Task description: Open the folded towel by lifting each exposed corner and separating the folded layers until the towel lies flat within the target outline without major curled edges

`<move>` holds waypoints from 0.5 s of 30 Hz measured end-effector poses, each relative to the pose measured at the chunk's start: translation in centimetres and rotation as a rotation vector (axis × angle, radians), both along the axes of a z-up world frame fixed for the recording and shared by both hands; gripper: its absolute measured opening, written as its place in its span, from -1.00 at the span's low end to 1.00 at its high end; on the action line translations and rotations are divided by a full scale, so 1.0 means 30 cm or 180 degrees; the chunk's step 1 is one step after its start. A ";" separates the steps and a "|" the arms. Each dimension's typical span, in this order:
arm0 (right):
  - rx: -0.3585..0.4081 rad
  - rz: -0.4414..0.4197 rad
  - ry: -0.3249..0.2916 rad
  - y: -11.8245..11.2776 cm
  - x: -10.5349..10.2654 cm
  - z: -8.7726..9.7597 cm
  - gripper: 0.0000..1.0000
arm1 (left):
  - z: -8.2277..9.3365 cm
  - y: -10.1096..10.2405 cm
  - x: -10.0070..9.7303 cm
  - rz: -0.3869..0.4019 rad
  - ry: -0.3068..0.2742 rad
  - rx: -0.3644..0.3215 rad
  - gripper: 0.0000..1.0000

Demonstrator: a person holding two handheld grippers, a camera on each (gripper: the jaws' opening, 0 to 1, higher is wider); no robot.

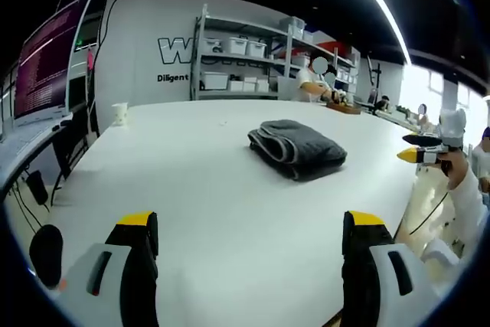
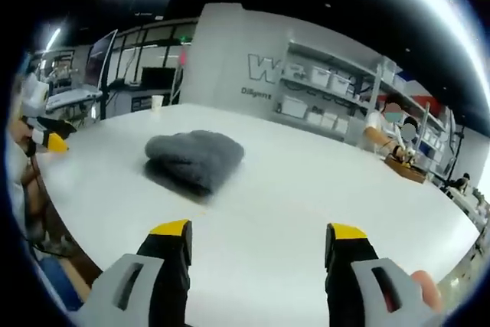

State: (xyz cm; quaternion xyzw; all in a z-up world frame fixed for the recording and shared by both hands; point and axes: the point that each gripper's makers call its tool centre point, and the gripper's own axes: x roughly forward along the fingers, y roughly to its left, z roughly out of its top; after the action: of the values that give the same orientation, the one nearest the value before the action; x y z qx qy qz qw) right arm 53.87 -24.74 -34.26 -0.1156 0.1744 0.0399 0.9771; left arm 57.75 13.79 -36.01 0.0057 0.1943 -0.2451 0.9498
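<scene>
Both grippers [image 1: 249, 227] [image 2: 256, 239] spread, off the folded towel [image 1: 297, 148]; paper cup [image 1: 120, 113] well apart.

Dark grey towel [image 1: 297, 148] with paler edge trim, white worktop [image 1: 199, 189], black yellow-tipped tongs [image 1: 249, 227].

The wall lettering [image 1: 174, 51] at upper centre is getting cut off by the shelving [image 1: 237, 55]; the monitor's [image 1: 50, 59] text at upper left is staying unreadably small.

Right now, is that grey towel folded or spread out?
Folded. The towel sits as a thick bundle on the table, stacked layer edges showing.
</scene>
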 end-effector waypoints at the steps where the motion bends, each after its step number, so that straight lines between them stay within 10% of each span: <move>1: 0.0002 0.0004 0.0019 0.002 -0.001 -0.004 0.55 | 0.001 -0.002 -0.001 -0.0011 0.0000 0.0001 0.99; 15: -0.0051 0.0083 0.0217 0.030 -0.006 -0.046 0.91 | 0.001 -0.010 -0.002 -0.0045 -0.0007 0.0009 0.99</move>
State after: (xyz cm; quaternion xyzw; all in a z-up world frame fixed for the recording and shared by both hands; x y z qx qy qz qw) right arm 53.68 -23.84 -35.63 -0.1242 0.2063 0.0551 0.9690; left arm 57.68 13.48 -35.97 0.0088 0.1936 -0.2516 0.9482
